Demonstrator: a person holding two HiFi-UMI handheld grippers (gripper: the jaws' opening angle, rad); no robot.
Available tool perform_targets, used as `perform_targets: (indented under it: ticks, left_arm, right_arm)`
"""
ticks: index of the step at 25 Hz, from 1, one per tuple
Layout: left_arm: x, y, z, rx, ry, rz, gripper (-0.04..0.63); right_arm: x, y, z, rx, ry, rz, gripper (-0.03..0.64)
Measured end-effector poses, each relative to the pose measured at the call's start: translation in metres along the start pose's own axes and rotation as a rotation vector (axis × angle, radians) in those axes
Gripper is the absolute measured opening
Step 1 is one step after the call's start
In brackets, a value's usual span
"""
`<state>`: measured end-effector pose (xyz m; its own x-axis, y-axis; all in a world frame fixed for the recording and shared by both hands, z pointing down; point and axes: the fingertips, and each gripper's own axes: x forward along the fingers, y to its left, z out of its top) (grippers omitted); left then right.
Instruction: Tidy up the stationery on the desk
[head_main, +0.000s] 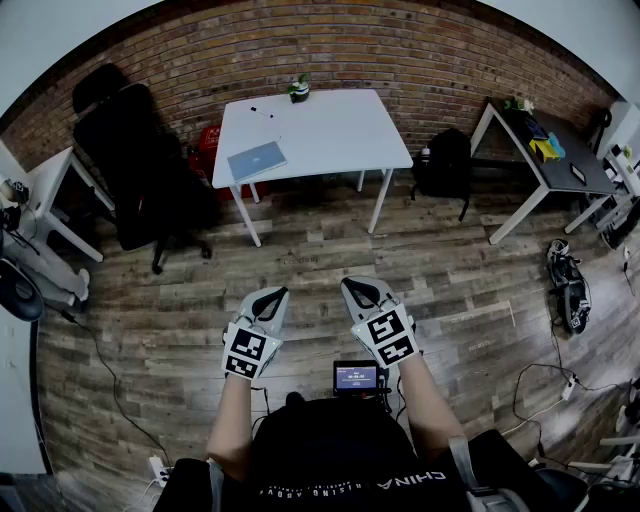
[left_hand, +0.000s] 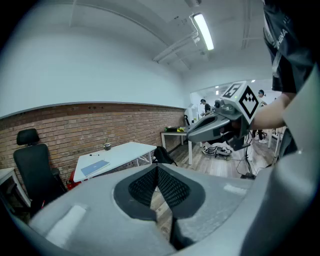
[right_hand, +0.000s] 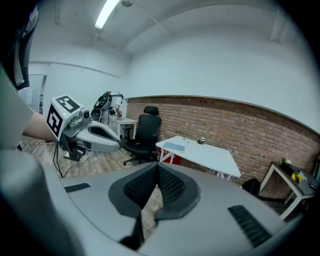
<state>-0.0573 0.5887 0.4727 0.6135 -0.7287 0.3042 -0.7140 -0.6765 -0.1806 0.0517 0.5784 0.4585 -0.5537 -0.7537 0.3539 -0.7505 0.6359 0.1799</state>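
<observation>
While the left claw and right claw sit shut and empty, the blue notebook and pen lie on the white tabletop, well apart, straight ahead. Left claw judged marginally nearer.

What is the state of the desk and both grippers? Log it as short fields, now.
desk: white desk, by the brick wall, across the floor from the person
on desk: blue notebook, pen, small pot
left gripper: shut, empty
right gripper: shut, empty
task progress: nothing picked up yet
</observation>
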Motion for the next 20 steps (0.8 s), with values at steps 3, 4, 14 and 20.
perform_targets:
  ticks: [3,4,14,20]
  left_arm:
    - [0.000,-0.002,-0.002,0.000,0.002,-0.002,-0.002]
    - [0.000,-0.002,-0.002,-0.001,0.003,-0.003,-0.002]
    - [0.005,-0.008,-0.002,-0.016,0.010,-0.020,-0.002]
    - [0.009,-0.009,-0.005,-0.016,0.008,-0.023,-0.002]
  right_arm:
    - [-0.002,0.001,-0.002,0.009,0.018,-0.001,0.009]
    - [-0.003,0.002,-0.003,0.015,0.022,-0.001,0.009]
    - [-0.006,-0.002,-0.007,0.027,0.016,-0.002,0.009]
    - [-0.006,0.002,-0.012,0.019,0.046,0.011,0.009]
